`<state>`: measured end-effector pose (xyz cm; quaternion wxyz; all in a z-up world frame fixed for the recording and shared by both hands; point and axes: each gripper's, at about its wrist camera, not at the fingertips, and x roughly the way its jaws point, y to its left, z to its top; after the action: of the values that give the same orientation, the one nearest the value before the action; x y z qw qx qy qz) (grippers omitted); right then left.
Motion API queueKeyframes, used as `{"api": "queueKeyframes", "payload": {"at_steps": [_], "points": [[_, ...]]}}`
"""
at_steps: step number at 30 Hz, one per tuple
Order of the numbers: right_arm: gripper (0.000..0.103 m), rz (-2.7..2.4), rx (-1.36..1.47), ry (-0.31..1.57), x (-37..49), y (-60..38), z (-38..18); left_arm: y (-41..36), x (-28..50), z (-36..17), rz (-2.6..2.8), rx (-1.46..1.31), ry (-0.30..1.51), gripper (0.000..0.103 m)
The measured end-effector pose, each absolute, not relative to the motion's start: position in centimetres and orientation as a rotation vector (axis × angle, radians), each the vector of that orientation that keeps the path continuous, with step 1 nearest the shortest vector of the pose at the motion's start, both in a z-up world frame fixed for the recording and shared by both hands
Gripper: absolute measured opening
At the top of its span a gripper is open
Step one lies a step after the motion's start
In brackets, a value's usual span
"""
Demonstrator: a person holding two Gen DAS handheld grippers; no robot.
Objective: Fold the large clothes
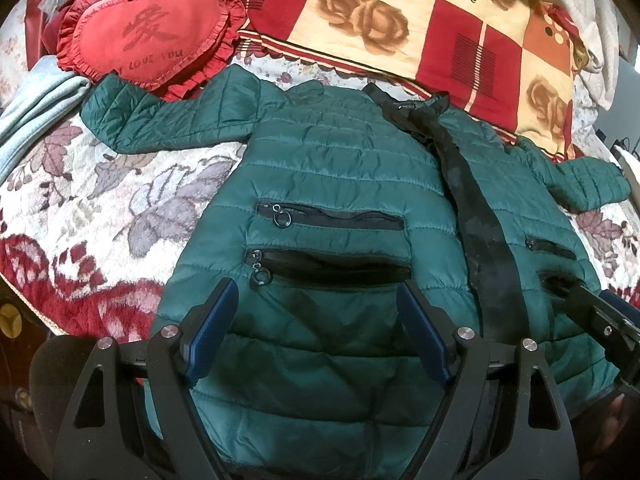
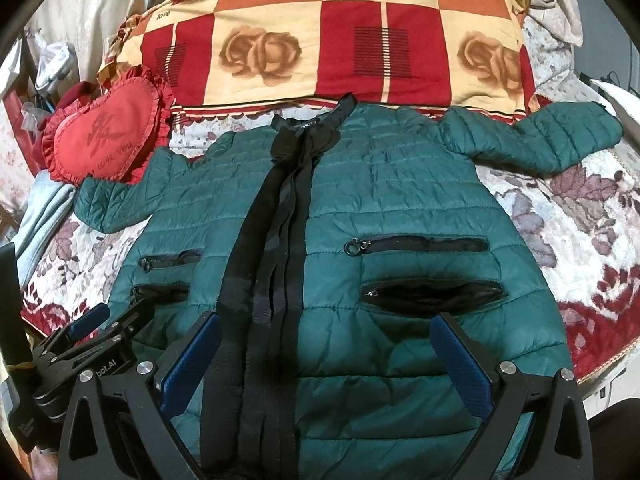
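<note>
The green jacket [image 1: 340,184] lies spread front-up on the bed [image 1: 100,200], both sleeves out, nothing folded yet. My left gripper [image 1: 316,328] and right gripper [image 2: 328,356] hover over its hem, fingers apart and empty. Next, I'd judge, comes pinching a sleeve and folding it inward.

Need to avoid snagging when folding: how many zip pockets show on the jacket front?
4: two stacked on each side of the black placket: upper and lower on one, upper and lower on the other. Any elsewhere are hidden.

Floral bedspread [image 1: 120,184], checked rose quilt [image 2: 320,40], red heart cushion [image 1: 148,32]
</note>
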<state>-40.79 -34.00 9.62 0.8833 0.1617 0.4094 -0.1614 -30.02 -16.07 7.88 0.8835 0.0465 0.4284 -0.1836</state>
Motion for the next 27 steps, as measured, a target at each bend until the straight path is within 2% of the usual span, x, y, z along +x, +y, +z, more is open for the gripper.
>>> {"api": "queueKeyframes", "payload": {"at_steps": [27], "points": [[0.103, -0.348, 0.325, 0.862, -39.9, -33.9, 9.4, -15.6, -28.7, 8.4, -0.376, 0.104, 0.888, 0.082]]}}
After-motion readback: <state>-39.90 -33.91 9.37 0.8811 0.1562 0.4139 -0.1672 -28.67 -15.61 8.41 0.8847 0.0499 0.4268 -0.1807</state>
